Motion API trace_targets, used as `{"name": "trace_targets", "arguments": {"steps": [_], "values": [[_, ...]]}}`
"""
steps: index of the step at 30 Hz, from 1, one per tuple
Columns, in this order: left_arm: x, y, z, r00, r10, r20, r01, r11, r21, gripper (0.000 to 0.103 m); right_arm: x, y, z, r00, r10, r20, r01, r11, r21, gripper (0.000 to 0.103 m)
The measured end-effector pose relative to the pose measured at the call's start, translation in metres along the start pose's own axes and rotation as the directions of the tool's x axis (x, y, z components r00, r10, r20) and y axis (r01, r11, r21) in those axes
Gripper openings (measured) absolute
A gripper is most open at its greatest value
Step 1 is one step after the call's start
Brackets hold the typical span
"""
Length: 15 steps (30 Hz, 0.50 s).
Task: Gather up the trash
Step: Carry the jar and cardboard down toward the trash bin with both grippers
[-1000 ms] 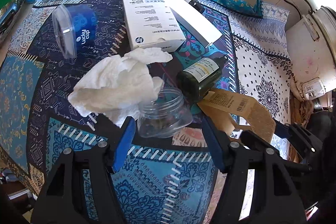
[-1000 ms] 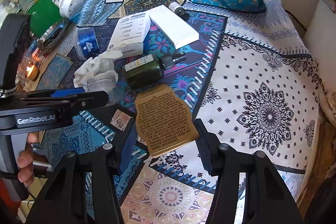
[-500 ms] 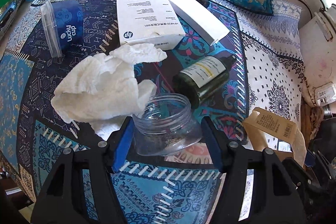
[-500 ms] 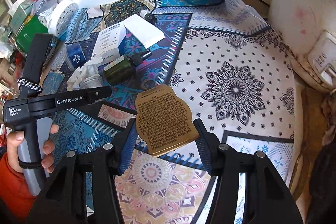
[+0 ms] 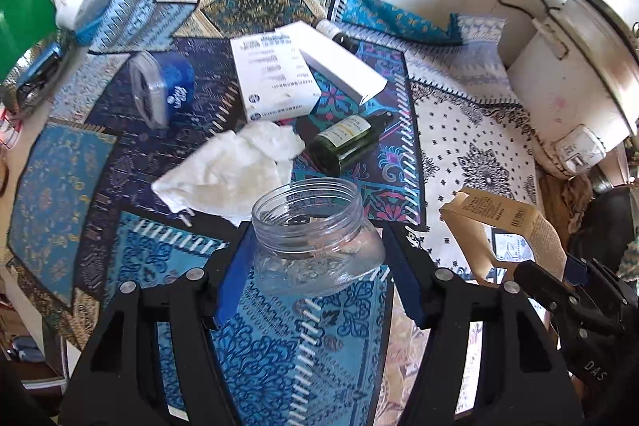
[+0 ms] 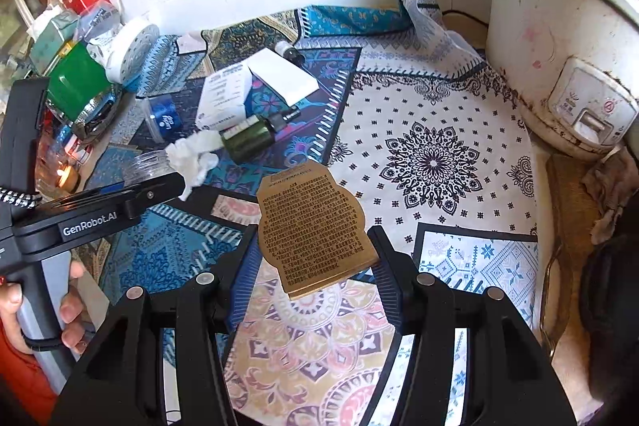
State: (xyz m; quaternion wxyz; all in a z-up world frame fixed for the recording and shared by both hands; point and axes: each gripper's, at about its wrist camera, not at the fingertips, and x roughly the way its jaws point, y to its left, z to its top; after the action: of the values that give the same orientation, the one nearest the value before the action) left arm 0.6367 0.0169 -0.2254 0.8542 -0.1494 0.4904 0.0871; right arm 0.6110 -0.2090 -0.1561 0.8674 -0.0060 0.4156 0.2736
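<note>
My left gripper [image 5: 315,266] is shut on a clear plastic jar [image 5: 315,238], held above the patterned cloth with its mouth facing away. My right gripper [image 6: 311,258] is shut on a flat brown cardboard package [image 6: 311,226] with printed text, held above the cloth; it also shows in the left wrist view [image 5: 499,226]. On the cloth lie a crumpled white tissue [image 5: 235,174], a dark green bottle [image 5: 347,142], a white HP box [image 5: 271,82], a plain white box [image 5: 339,62], a small dark vial [image 5: 339,34] and a blue Lucky cup [image 5: 163,90].
A white rice cooker [image 6: 559,26] stands at the right, with a cord behind it. A green container [image 6: 76,86], a white round object [image 6: 131,46] and other clutter crowd the far left. A wall runs behind the table.
The left gripper closed on the clear jar and lifted it away from the tissue. The right gripper raised the brown package and drew back toward the right.
</note>
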Motion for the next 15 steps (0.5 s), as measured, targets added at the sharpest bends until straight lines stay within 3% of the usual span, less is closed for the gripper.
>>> {"name": "trace_targets", "arguments": {"steps": [8,15], "values": [[-0.061,0.024,-0.025,0.996,-0.048,0.070,0.045,0.998,0.043,0.064,-0.031,0.046,-0.020,0.998,-0.036,0.061,0.036,0.999,0.003,0.050],[-0.100,0.073,-0.076,0.994,-0.081,0.077,0.076,0.995,0.069,0.064,-0.044,0.099,-0.064,0.994,-0.074,0.079,0.070,0.996,0.046,0.050]]}}
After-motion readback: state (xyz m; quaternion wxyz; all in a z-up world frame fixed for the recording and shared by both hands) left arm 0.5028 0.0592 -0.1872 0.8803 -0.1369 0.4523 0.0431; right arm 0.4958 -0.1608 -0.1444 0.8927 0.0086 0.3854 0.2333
